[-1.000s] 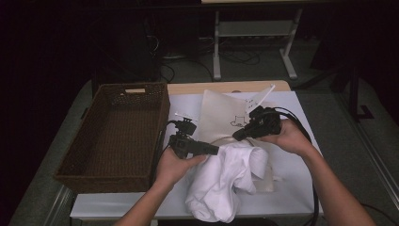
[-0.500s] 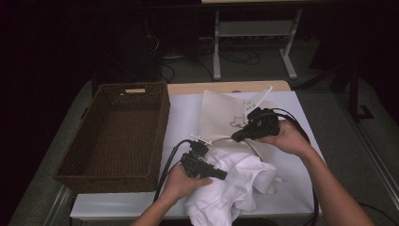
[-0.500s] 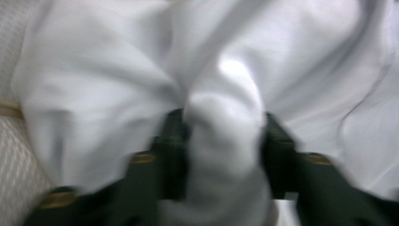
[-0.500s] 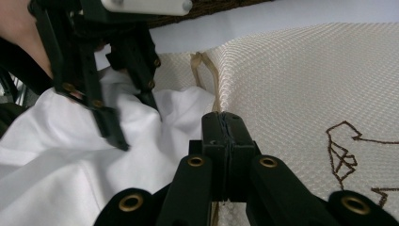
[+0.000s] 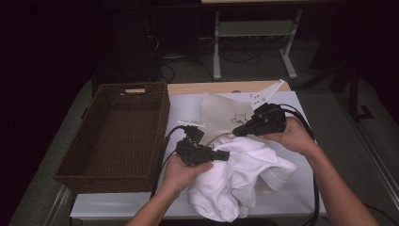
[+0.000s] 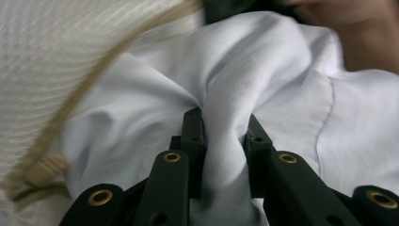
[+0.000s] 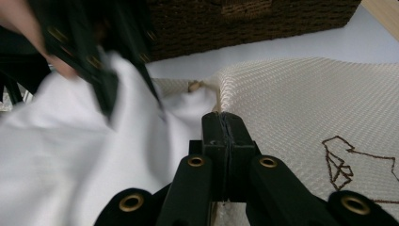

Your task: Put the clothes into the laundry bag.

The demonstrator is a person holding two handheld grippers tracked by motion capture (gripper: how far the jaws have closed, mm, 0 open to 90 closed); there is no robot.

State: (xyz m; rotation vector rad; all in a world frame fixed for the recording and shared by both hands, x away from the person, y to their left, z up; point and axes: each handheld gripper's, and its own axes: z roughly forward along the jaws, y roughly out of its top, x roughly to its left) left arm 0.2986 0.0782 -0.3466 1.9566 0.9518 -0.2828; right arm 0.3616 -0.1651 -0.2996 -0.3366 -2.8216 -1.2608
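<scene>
A crumpled white garment (image 5: pixel 235 183) lies at the table's front middle, partly over a cream mesh bag (image 5: pixel 226 113) stitched with a brown figure. My left gripper (image 5: pixel 225 154) is shut on a bunched fold of the garment (image 6: pixel 291 94); the fold runs up between its jaws (image 6: pixel 226 129). My right gripper (image 5: pixel 236 132) sits at the bag's near edge, just beyond the garment. Its jaws (image 7: pixel 225 123) are pressed together on the rim of the mesh bag (image 7: pixel 306 103). The left gripper (image 7: pixel 106 89) appears blurred in the right gripper view, above the white garment (image 7: pixel 56 155).
A dark wicker basket (image 5: pixel 162 122) stands on the left of the table, close beside the left hand. A white cover (image 5: pixel 291 188) lies over the tabletop, with a wooden edge (image 5: pixel 211 88) at the back. Cables trail from both grippers toward the front.
The left gripper moved from beside the basket rightward onto the garment and closed on a fold. The garment bunched up and shifted. The right gripper stayed at the bag.
</scene>
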